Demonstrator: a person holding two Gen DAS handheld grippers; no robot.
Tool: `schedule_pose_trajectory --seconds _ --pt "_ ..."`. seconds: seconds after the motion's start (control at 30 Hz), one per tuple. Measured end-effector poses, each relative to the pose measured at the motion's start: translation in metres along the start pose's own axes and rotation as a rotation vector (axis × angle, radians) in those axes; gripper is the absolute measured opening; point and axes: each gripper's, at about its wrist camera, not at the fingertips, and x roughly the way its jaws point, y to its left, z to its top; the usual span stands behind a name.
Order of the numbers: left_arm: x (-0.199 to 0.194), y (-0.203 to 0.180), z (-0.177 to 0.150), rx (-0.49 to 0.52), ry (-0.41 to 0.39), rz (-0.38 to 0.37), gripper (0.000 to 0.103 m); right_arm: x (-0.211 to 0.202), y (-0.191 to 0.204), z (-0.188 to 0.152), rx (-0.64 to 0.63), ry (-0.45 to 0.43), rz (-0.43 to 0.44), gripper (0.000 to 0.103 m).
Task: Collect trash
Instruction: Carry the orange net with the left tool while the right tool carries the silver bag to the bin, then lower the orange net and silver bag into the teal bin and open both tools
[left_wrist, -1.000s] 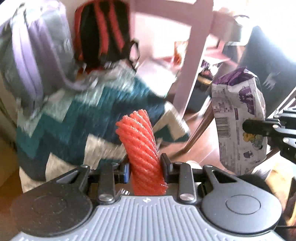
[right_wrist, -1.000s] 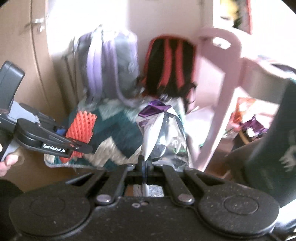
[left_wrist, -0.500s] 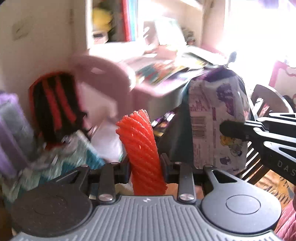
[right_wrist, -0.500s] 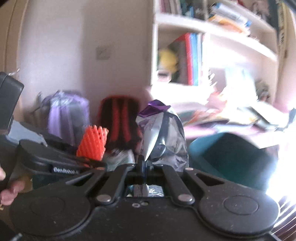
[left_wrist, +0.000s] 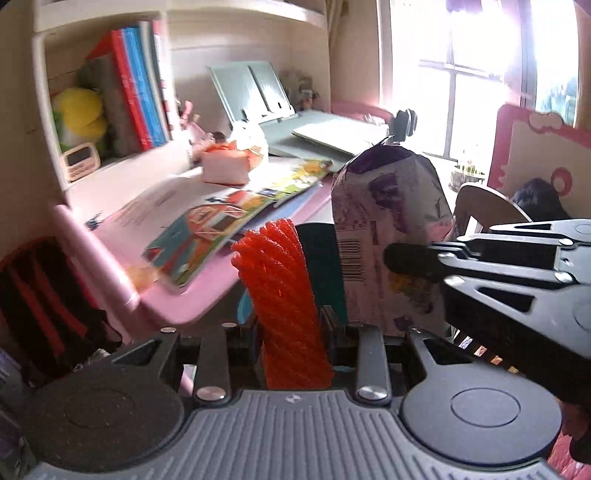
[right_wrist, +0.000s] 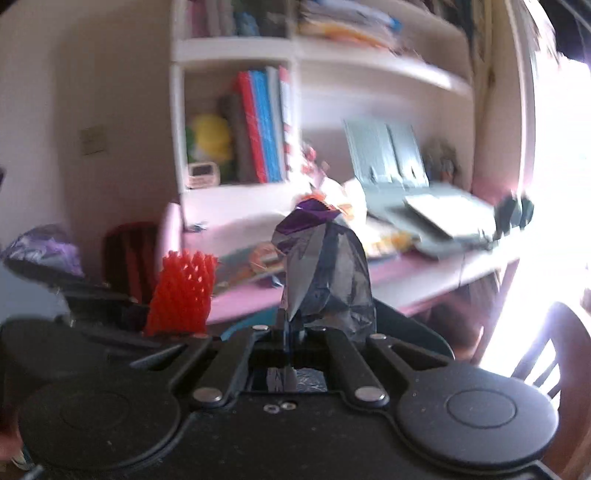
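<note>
In front of the pink desk I have both hands full. My left gripper pinches a red foam net sleeve low on its body, the jaws pressed in against its sides. The sleeve stands up and forward out of the jaws, its long axis running along the fingers and leaning slightly left at the top. My right gripper has its jaws pressed together on a thin fold at the bottom of a crumpled purple-and-silver snack bag, which also stands upright above the fingers.

In the left view the bag hangs just right of the sleeve, close beside it but apart. In the right view the sleeve sits to the left of the bag. So the two grippers ride side by side, roughly level with each other.

I see no bin or trash bag in either view, only the desk with an open picture book, the shelf of books and the bright window. My judgement is that both pieces are collected and need carrying to a bin. Since each piece sticks up past its jaws, I would tip the fingers downward over the bin before I let go. Neither hand looks nearer.
</note>
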Motion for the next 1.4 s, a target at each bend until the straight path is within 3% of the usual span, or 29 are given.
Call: schedule_pose_trajectory --seconds 0.2,0.5,0.63,0.73,0.9,1.07,1.2,1.27,1.4 --pt "0.049 -0.015 0.007 0.023 0.069 -0.005 0.032 0.042 -0.03 -0.005 0.065 0.097 -0.001 0.0" --pt "0.11 -0.016 0.006 0.024 0.183 -0.01 0.032 0.072 -0.047 -0.021 0.06 0.224 -0.008 0.001" --pt "0.127 -0.019 0.0 0.02 0.226 -0.019 0.032 0.082 -0.053 -0.029 0.069 0.277 -0.002 0.006" --pt "0.134 -0.02 -0.005 0.017 0.253 -0.024 0.032 0.082 -0.06 -0.034 0.082 0.279 -0.011 0.017" --pt "0.136 -0.019 -0.007 0.002 0.254 -0.039 0.032 0.08 -0.065 -0.037 0.099 0.28 -0.01 0.023" --pt "0.131 -0.014 -0.007 -0.026 0.243 -0.033 0.055 0.073 -0.069 -0.034 0.117 0.27 -0.013 0.031" --pt "0.121 -0.009 -0.007 -0.044 0.225 -0.035 0.058 0.062 -0.066 -0.03 0.113 0.257 -0.018 0.043" --pt "0.113 -0.007 -0.006 -0.048 0.211 -0.019 0.074 0.056 -0.065 -0.028 0.116 0.247 -0.02 0.047" --pt "0.097 -0.003 -0.006 -0.069 0.186 -0.023 0.079 0.04 -0.06 -0.023 0.114 0.228 -0.036 0.054"
